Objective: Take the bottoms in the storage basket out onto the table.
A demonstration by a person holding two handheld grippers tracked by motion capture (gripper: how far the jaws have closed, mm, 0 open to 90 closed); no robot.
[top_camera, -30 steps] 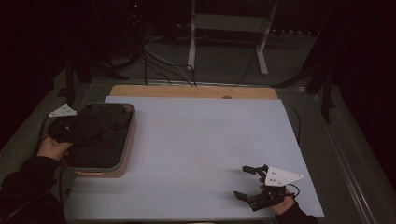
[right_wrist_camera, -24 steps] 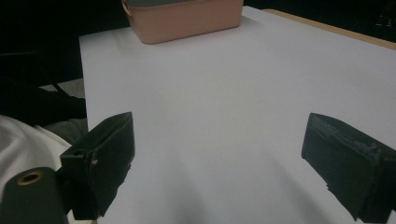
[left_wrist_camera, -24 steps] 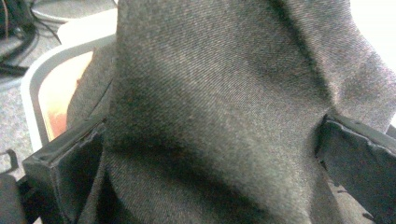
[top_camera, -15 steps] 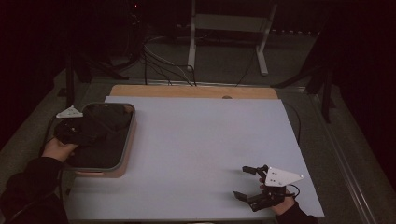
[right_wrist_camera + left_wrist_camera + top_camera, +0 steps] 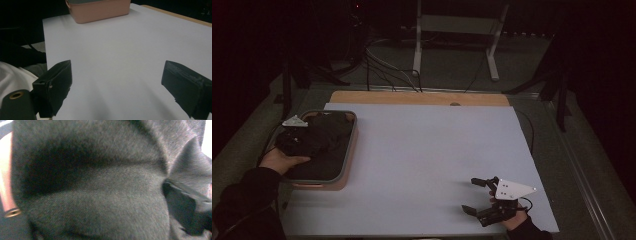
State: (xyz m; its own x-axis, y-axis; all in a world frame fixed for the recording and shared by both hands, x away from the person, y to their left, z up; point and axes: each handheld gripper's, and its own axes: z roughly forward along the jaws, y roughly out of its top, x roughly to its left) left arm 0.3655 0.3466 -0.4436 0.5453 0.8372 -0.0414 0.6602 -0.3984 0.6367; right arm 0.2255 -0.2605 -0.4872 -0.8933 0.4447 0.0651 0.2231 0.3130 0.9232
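Dark cloth point(image 5: 324, 137) lies bunched in a grey-rimmed pink bin point(image 5: 349, 150) at the left edge of a white desk point(image 5: 427, 155), seen from above in a dim room. The person's left hand point(image 5: 282, 160) rests on the bin's near left corner, and the left tongs point(image 5: 299, 135) are pushed down into the cloth, with the grey three-cornered plate on top just showing above the folds. Their jaws have just been closing, but the cloth hides them, so I cannot tell whether they pinch it or stand apart. In the left gripper view, grey fuzzy cloth point(image 5: 100, 190) sits right against the lens in soft folds, with a strip of the pink bin point(image 5: 5, 182) at the left edge.

The right tongs point(image 5: 474, 195) lie near the desk's front right corner, well apart from the bin, held by the right hand point(image 5: 512, 220). Their jaws stand wide, with nothing between them. In the right gripper view the two black jaws frame bare white desk point(image 5: 120, 57), and the pink bin point(image 5: 100, 10) sits at the far edge.
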